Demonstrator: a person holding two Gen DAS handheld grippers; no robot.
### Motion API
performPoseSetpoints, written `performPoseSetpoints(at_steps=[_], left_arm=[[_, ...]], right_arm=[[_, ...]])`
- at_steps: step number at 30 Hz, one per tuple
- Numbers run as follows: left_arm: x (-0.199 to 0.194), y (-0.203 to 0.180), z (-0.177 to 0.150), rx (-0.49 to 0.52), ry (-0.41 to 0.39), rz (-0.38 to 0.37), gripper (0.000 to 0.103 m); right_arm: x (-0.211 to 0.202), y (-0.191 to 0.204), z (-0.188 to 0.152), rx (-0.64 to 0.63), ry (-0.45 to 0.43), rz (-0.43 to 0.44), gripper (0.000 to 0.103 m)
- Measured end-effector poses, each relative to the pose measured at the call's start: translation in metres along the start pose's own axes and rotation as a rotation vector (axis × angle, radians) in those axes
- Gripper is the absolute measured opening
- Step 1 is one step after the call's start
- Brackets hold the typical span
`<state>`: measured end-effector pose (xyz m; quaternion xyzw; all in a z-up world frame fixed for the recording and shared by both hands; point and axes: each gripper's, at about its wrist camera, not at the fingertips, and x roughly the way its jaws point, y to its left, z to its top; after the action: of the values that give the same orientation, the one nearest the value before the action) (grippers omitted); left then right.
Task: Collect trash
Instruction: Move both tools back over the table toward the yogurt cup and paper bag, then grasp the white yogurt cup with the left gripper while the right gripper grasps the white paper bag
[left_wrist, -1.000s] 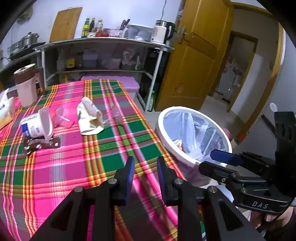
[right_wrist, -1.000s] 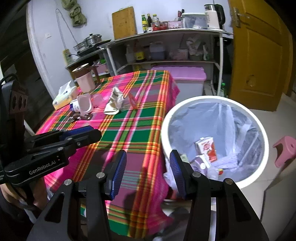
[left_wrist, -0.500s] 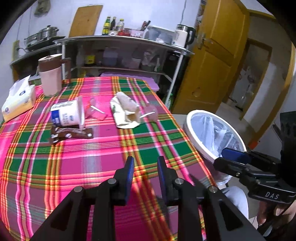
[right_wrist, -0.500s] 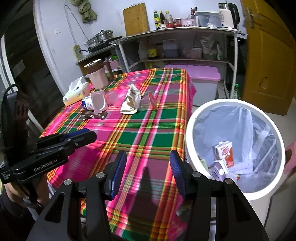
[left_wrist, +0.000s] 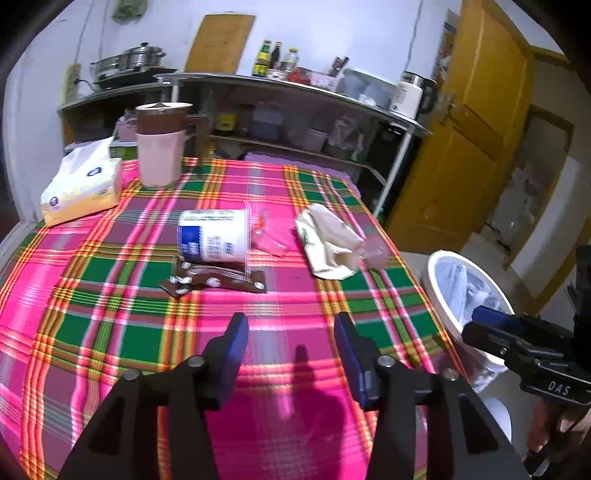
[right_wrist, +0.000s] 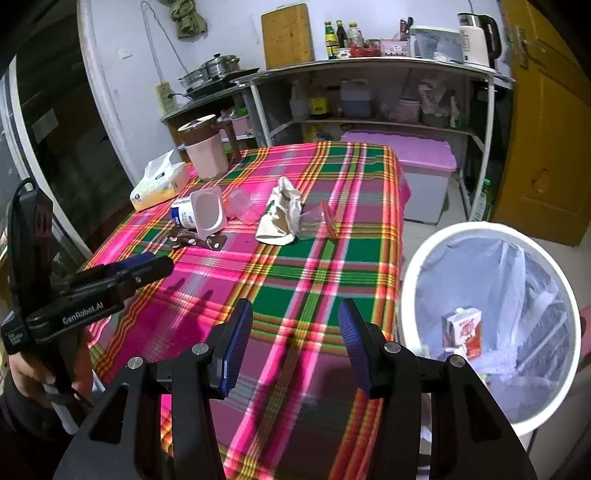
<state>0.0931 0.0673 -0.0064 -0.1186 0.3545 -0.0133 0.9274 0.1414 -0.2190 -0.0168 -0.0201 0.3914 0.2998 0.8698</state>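
Woven plaid tablecloth (left_wrist: 110, 302); cylindrical yogurt cup (left_wrist: 213, 240) toppled; left gripper (left_wrist: 291, 332) jaws opening, empty; right gripper (right_wrist: 295, 325) spread, empty.

Left gripper (left_wrist: 290, 343) opening, empty, above plaid tablecloth (left_wrist: 110, 295), yogurt cup (left_wrist: 212, 236) beyond

Both wrist views look forward and down across the plaid tablecloth (left_wrist: 110, 266) toward the shelving — the left from the table's near edge, the right from its corner beside the white bin (right_wrist: 410, 273). Both share the litter mid-table — and each other's gripper.
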Motion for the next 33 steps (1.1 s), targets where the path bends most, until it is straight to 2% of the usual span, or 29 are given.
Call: performPoseSetpoints(at_steps=[11, 16, 21, 23, 28, 33], left_arm=[[0.013, 0.045, 0.022, -0.041, -0.026, 0.077, 0.057], [0.027, 0.06, 0.03, -0.052, -0.01, 0.083, 0.058], [0.037, 0.061, 0.038, -0.047, -0.011, 0.058, 0.058], [0.041, 0.059, 0.041, -0.036, -0.015, 0.053, 0.063], [0.048, 0.056, 0.046, -0.034, -0.039, 0.024, 0.086], [0.059, 0.052, 0.05, -0.028, -0.027, 0.022, 0.086]], right_arm=[[0.031, 0.013, 0.03, -0.047, 0.002, 0.017, 0.05], [0.05, 0.015, 0.043, -0.062, 0.01, 0.017, 0.05], [0.071, 0.015, 0.056, -0.066, 0.019, 0.005, 0.05], [0.079, 0.015, 0.06, -0.065, 0.022, 0.005, 0.05], [0.099, 0.017, 0.068, -0.073, 0.038, 0.002, 0.05], [0.115, 0.017, 0.071, -0.077, 0.058, -0.002, 0.05]])
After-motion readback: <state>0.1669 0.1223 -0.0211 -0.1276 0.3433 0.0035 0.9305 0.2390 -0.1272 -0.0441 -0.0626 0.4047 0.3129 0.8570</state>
